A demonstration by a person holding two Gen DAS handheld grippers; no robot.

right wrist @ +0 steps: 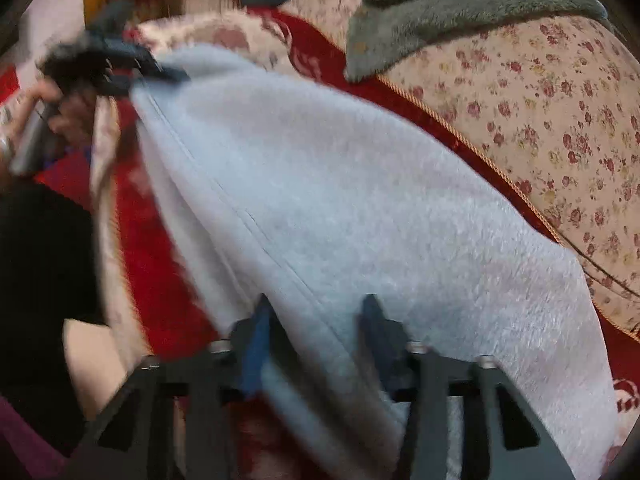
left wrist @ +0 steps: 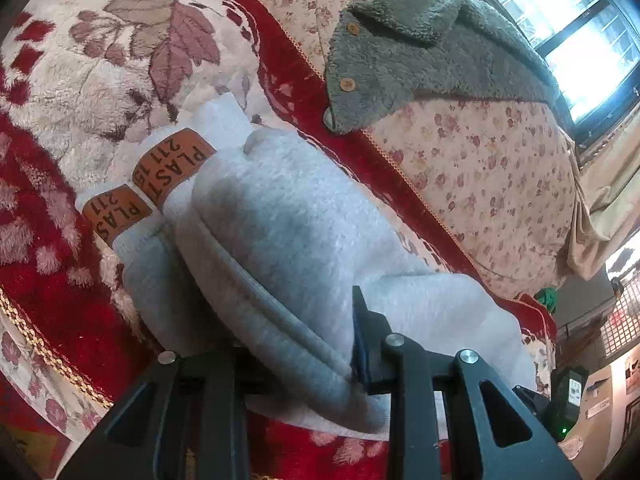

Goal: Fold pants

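I hold a pair of pale grey fleece pants [left wrist: 304, 232] between both my tools, over a bed covered by a red plush blanket with cream leaf patterns [left wrist: 92, 72]. My left fingers [left wrist: 280, 356] pinch a thick edge of the fleece close to me; only the right-hand pad shows clearly, pressed against the fabric, while the other is hidden behind the cloth. My right fingers [right wrist: 316, 332] sit either side of a fold of the same fabric, narrowed onto it, though this view is blurred.

Ahead of my left fingers, the two cuffs lie side by side, each carrying a tan leather-look label with dark print [left wrist: 172, 168]. I judge the legs are already laid one over the other lengthwise, and a crosswise fold is under way: the near edge is raised and not yet laid onto the far end. Smoothing and any last fold are left.

Beyond the pants, further from my fingers, a cream quilt with small red roses [left wrist: 480, 168] rises, with a dark grey fuzzy buttoned garment [left wrist: 420, 52] lying on it. A bright window [left wrist: 568, 20] sits far right.
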